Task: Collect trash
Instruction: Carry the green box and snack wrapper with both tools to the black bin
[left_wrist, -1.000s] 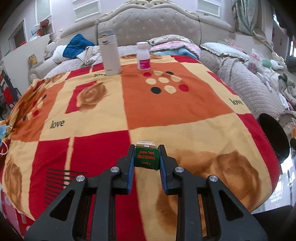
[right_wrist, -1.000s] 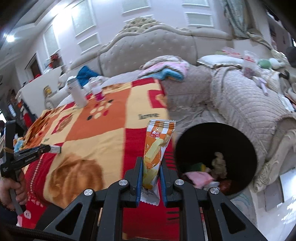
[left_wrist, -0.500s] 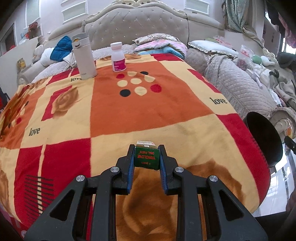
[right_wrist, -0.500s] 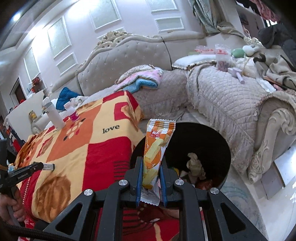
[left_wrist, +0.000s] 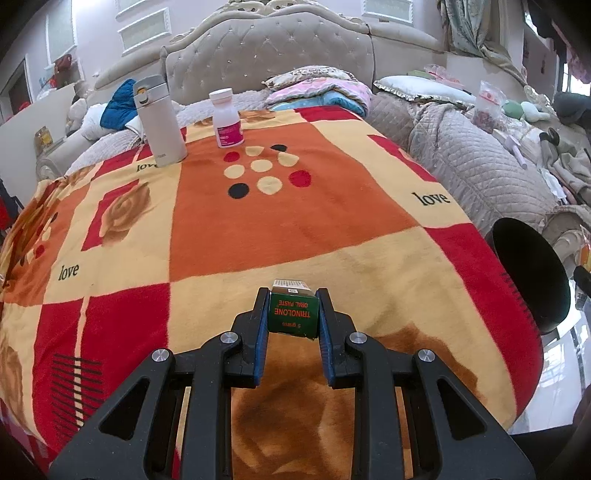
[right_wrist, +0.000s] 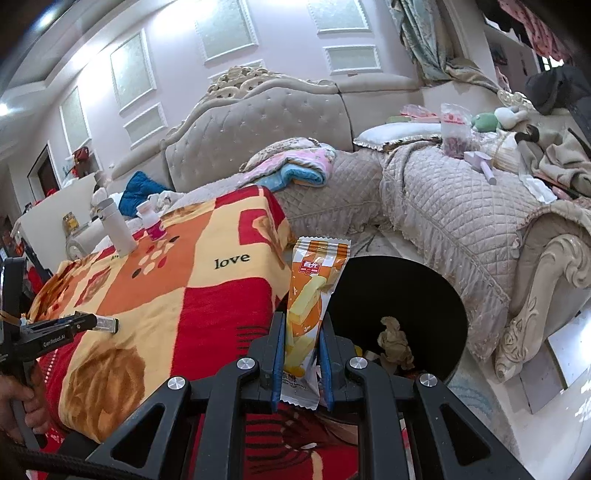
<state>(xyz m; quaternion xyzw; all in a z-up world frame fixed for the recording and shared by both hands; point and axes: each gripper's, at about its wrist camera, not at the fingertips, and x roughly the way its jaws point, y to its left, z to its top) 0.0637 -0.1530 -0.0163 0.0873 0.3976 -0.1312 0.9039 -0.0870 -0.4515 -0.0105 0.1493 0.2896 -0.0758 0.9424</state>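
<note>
My left hand-held gripper (left_wrist: 293, 314) is closed on a small green Trinolone oral paste box (left_wrist: 293, 313), pinched between the blue pads with its printed face toward the camera and its white end pointing away. It hangs over the orange, red and yellow blanket (left_wrist: 258, 214) that covers the bed. At about 11 o'clock, far across the blanket, a beige thermos (left_wrist: 159, 120) stands upright, and just beside it at 12 o'clock a white pill bottle with a pink label (left_wrist: 227, 118) stands too. The black trash bin (left_wrist: 528, 273) shows at 3 o'clock, off the blanket's edge.

My right hand-held gripper (right_wrist: 302, 354) is clamped on an orange snack wrapper (right_wrist: 312, 295), held upright with its crimped top end up. The bin (right_wrist: 413, 295) opens just behind the wrapper at 1 o'clock, with crumpled paper and other scraps lying inside. At 9 o'clock in the right wrist view, my left hand-held gripper (right_wrist: 92, 324) appears with the box's end sticking out.
</note>
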